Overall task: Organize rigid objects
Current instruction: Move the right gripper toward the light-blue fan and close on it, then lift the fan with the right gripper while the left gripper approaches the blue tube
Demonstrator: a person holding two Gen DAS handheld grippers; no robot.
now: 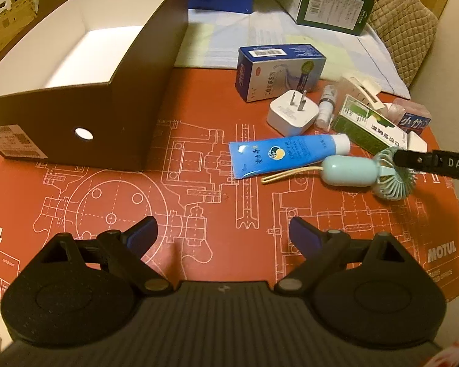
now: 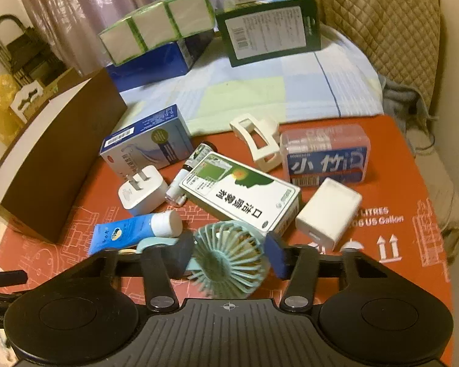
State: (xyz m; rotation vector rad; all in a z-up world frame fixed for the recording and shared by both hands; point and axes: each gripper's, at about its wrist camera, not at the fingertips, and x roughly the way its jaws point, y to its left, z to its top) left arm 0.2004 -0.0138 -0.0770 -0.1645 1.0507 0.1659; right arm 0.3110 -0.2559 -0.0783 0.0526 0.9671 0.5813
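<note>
A mint-green hand fan (image 2: 229,275) lies on the red mat (image 1: 199,202). My right gripper (image 2: 229,253) is shut on its round head, a pad against each side. In the left wrist view one of its black fingers (image 1: 413,159) lies over the fan's head (image 1: 394,177). Beside the fan are a blue tube (image 1: 278,156), a white plug adapter (image 1: 290,113), a blue-and-white carton (image 1: 278,67) and a green-and-white carton (image 2: 241,198). My left gripper (image 1: 223,235) hangs open over bare mat, to the right of the brown open box (image 1: 131,107).
Behind the fan sit a white charger block (image 2: 327,211), a clear box with a blue label (image 2: 324,153), a cream hair clip (image 2: 257,140) and a small vial (image 2: 176,189). Larger cartons (image 2: 269,27) stand on a pale cloth at the back. A quilted cushion (image 2: 382,24) is at the right.
</note>
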